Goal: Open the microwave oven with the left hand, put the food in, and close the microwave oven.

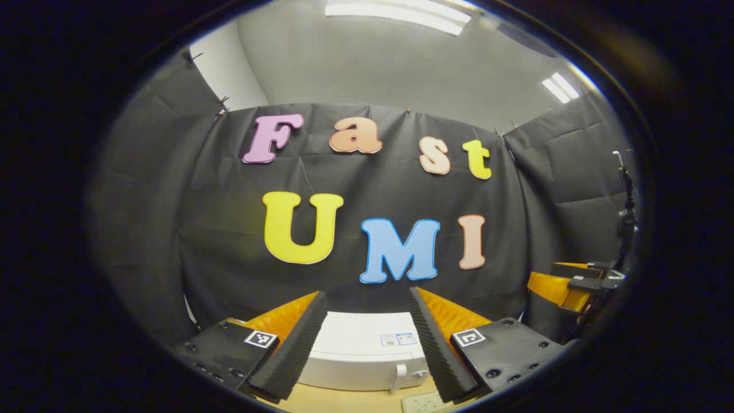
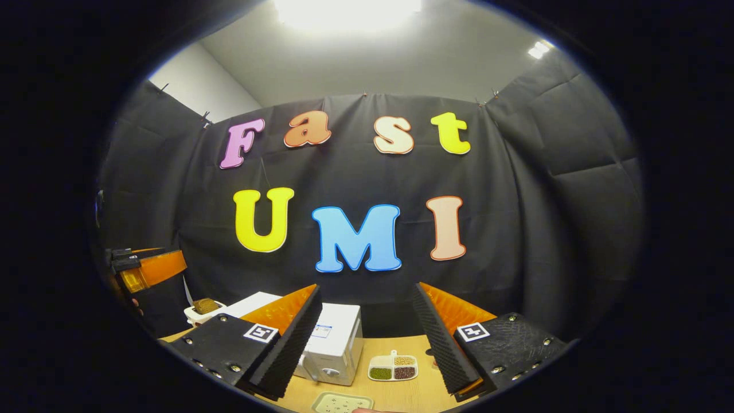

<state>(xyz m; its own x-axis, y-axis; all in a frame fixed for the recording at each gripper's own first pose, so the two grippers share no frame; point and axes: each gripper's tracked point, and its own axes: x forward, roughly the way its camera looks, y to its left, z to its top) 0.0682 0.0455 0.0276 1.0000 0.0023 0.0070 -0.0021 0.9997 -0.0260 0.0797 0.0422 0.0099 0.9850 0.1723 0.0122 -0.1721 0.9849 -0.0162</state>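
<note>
The white microwave (image 1: 361, 350) stands on the wooden table below and ahead of my left gripper (image 1: 366, 298), its door handle (image 1: 399, 376) facing me and the door looking shut. My left gripper hangs open above it with nothing between its fingers. In the right gripper view the microwave (image 2: 338, 341) is at lower left, and a small white divided dish of grains (image 2: 393, 367) lies on the table to its right. My right gripper (image 2: 367, 289) is open and empty, above the table. A white container of brown food (image 2: 202, 308) sits beyond the microwave at the left.
A pale tray (image 2: 338, 402) lies at the table's near edge, also in the left gripper view as a pale tray (image 1: 424, 401). The other gripper (image 1: 567, 287) hovers far right; in the right gripper view the left one (image 2: 146, 269) hovers far left. Black cloth walls enclose the wooden table (image 2: 413, 396).
</note>
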